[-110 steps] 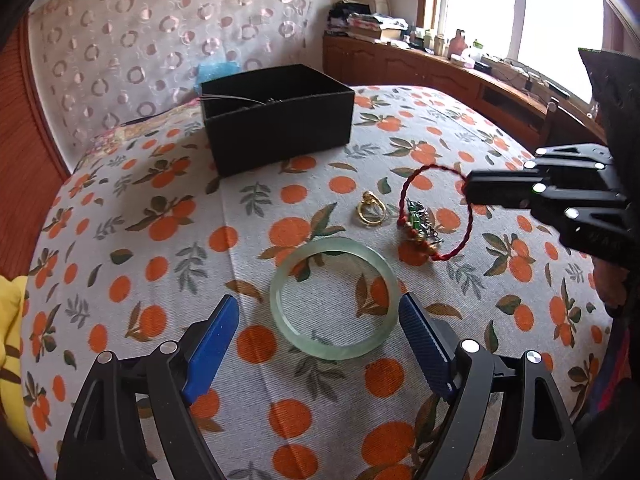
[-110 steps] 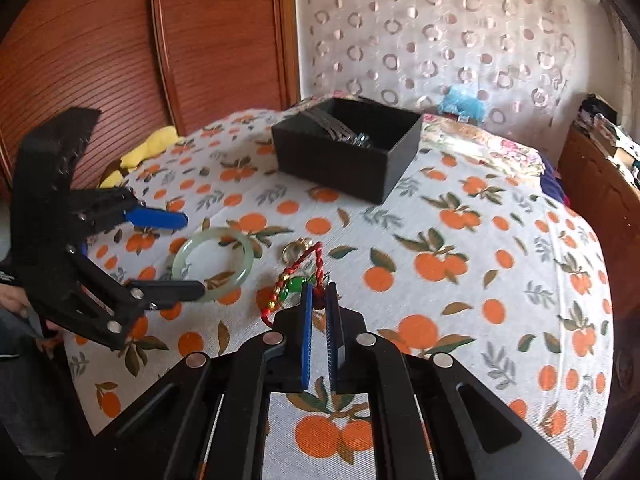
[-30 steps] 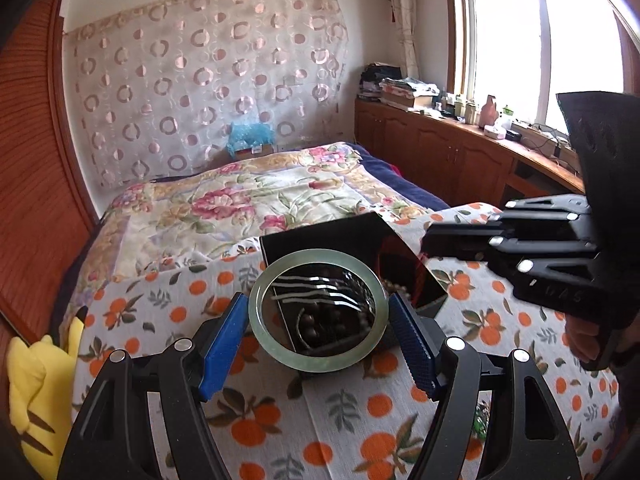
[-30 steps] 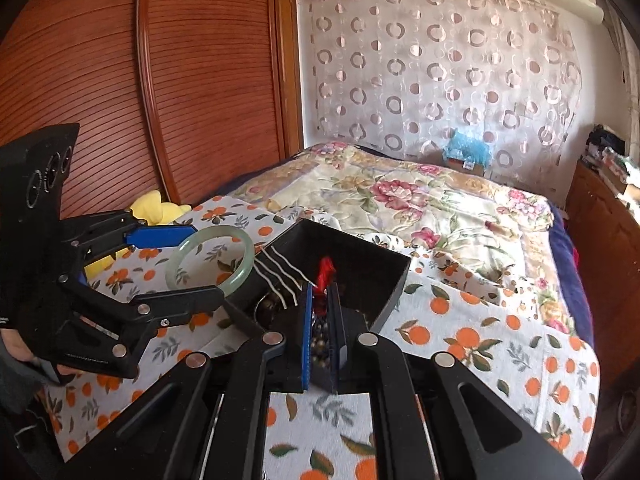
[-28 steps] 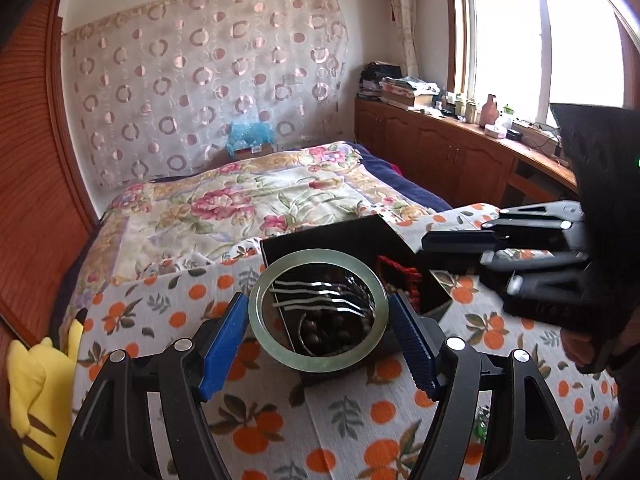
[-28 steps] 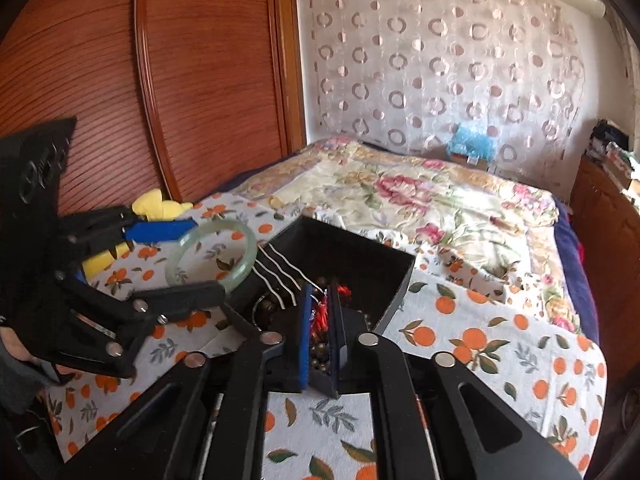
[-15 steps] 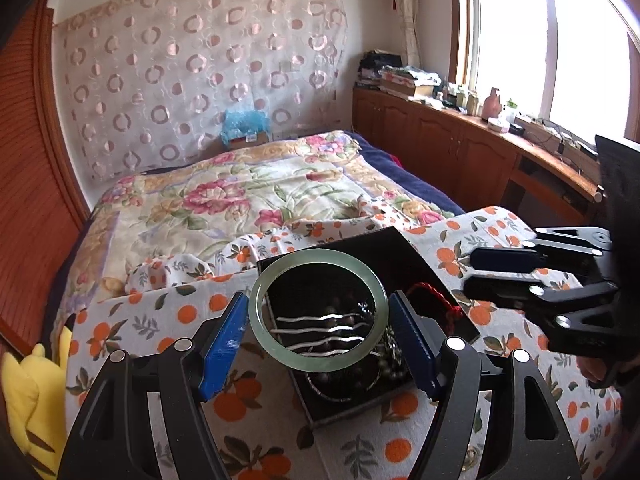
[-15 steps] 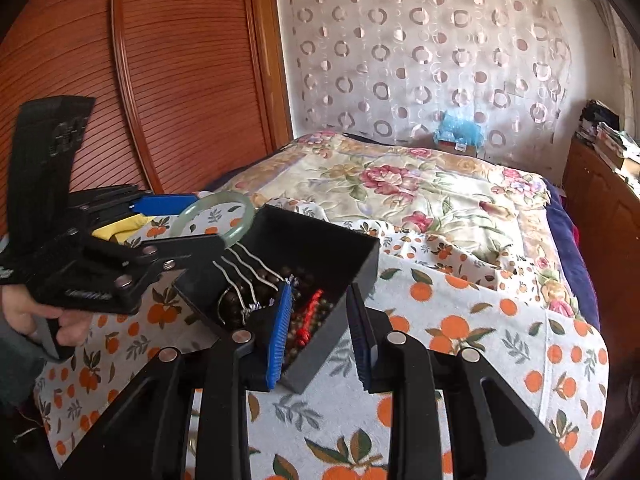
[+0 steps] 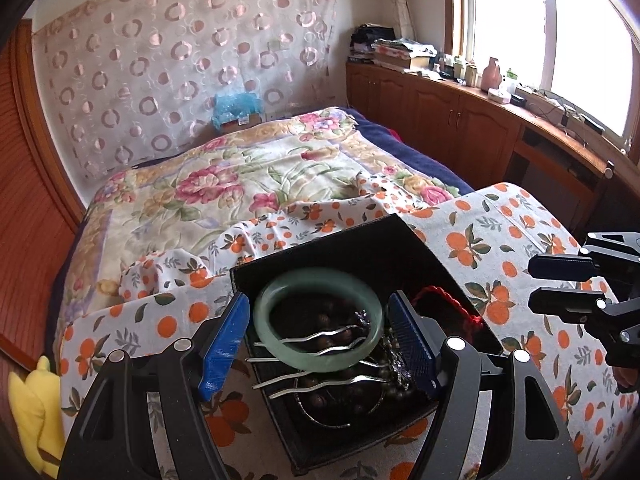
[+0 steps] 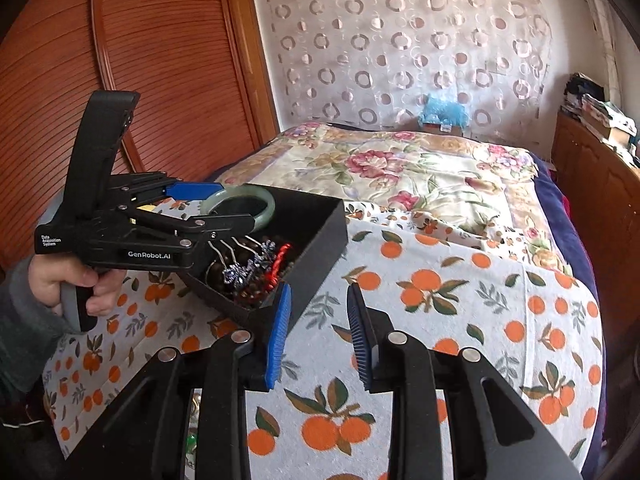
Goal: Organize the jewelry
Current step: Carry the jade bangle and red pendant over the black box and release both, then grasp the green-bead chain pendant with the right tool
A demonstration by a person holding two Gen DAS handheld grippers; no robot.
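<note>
My left gripper point(image 9: 318, 308) is shut on a pale green jade bangle point(image 9: 262, 316), with the blue pads pressing on its two sides. It holds the bangle just over the open black box point(image 9: 320, 236). Dark beads, silver hairpins and a red cord bracelet point(image 9: 444, 300) lie inside that box. In the right wrist view, my left gripper point(image 10: 236, 206) and the bangle point(image 10: 264, 204) hang over the box's point(image 10: 320, 248) far left corner, and the red cord point(image 10: 280, 258) rests inside. My right gripper point(image 10: 316, 312) is open and empty, just off the box's near right corner. It appears at the right edge of the left wrist view as the right gripper point(image 9: 532, 285).
The box stands on a white cloth with orange fruit print point(image 10: 440, 300), spread over a bed with a floral quilt point(image 10: 420, 176). A hand in a grey sleeve point(image 10: 52, 284) grips the left tool. Wooden cabinets point(image 9: 460, 120) run along the right and a yellow plush point(image 9: 32, 412) sits at the left.
My right gripper's jaws have opened, the red cord bracelet now lies in the box, and that gripper has drawn back to the right. My left gripper has carried the bangle lower over the box.
</note>
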